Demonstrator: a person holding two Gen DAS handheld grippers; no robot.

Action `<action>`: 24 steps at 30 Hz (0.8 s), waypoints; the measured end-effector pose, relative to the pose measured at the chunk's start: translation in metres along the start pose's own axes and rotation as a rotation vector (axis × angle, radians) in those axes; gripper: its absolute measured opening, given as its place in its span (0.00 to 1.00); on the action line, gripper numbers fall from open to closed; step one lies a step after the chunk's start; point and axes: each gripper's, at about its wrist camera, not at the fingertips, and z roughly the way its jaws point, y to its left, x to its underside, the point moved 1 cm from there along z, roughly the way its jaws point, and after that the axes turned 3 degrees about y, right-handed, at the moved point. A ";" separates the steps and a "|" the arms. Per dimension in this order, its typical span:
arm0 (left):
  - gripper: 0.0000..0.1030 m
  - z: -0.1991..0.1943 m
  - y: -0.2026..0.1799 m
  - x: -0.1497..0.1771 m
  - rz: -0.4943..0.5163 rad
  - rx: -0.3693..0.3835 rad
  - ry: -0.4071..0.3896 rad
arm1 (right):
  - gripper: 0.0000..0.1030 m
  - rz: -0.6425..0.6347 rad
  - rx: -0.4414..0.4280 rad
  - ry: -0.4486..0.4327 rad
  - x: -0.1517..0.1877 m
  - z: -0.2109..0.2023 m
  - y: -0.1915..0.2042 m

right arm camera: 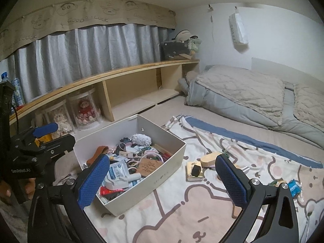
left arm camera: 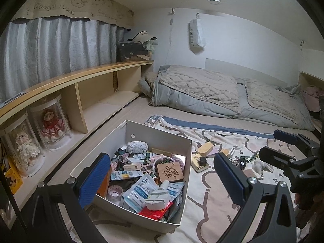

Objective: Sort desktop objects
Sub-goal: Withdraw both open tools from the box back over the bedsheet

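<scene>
Left wrist view: left claw (left arm camera: 162,174) released, empty, hovers over white box (left arm camera: 183,158) already packed with sorted clutter. Loose items lie on cartoon blanket (left arm camera: 212,202) right of box.

Right wrist view: right claw (right arm camera: 163,179) released, empty. Best next: descend onto black cube (right arm camera: 196,170) resting on yellow packet (right arm camera: 191,177), pinch cube only, avoid box wall.
</scene>
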 end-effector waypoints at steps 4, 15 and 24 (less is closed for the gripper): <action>1.00 -0.001 -0.002 -0.001 0.001 0.002 -0.007 | 1.00 0.003 0.010 -0.002 0.001 -0.005 -0.002; 1.00 0.002 -0.020 -0.008 0.013 0.028 -0.024 | 1.00 0.037 0.070 -0.028 0.002 -0.023 -0.023; 1.00 0.002 -0.039 -0.011 0.026 0.066 -0.032 | 1.00 0.037 0.134 -0.036 0.007 -0.039 -0.037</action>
